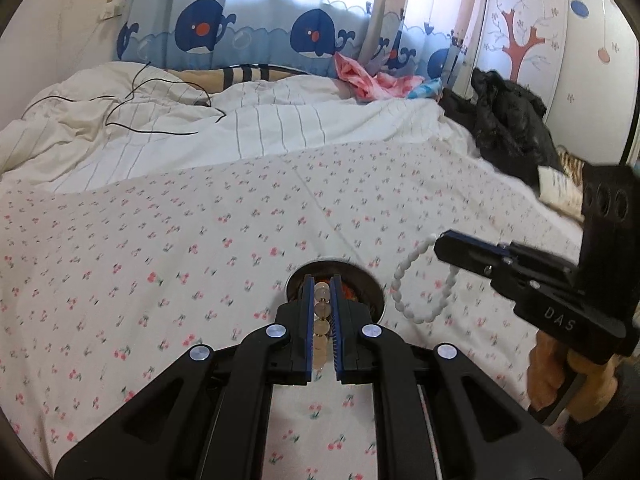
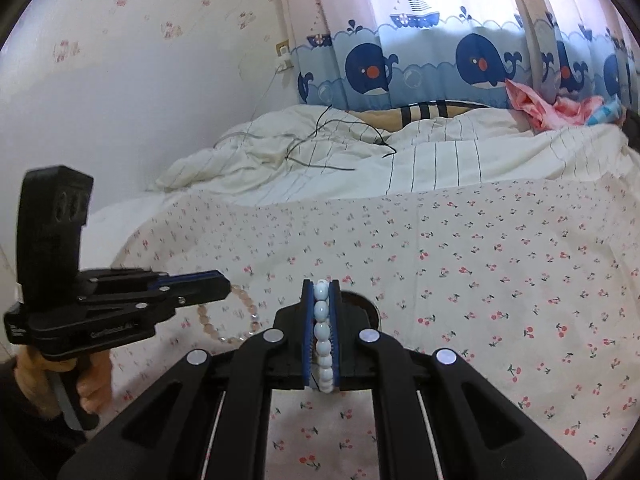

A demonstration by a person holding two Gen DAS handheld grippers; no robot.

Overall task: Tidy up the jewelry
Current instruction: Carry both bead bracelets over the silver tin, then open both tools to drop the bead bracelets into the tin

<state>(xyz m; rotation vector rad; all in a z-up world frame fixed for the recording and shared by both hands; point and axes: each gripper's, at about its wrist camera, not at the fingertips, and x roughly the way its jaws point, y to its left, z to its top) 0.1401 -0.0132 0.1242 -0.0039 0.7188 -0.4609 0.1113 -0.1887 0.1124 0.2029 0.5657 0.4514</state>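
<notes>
A cherry-print sheet (image 1: 200, 240) covers the near part of the bed. At the far edge lies a rumpled striped duvet (image 1: 160, 128) with a thin black cable (image 1: 132, 92) across it. Whale-patterned curtains (image 1: 248, 28) hang behind. Pink cloth (image 1: 360, 76) sits at the far right corner, beside a black garment (image 1: 508, 120).

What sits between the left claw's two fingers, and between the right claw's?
Left claw: clear pinkish bead bracelet, in the left wrist view. Right claw: white bead bracelet, in the right wrist view.
</notes>
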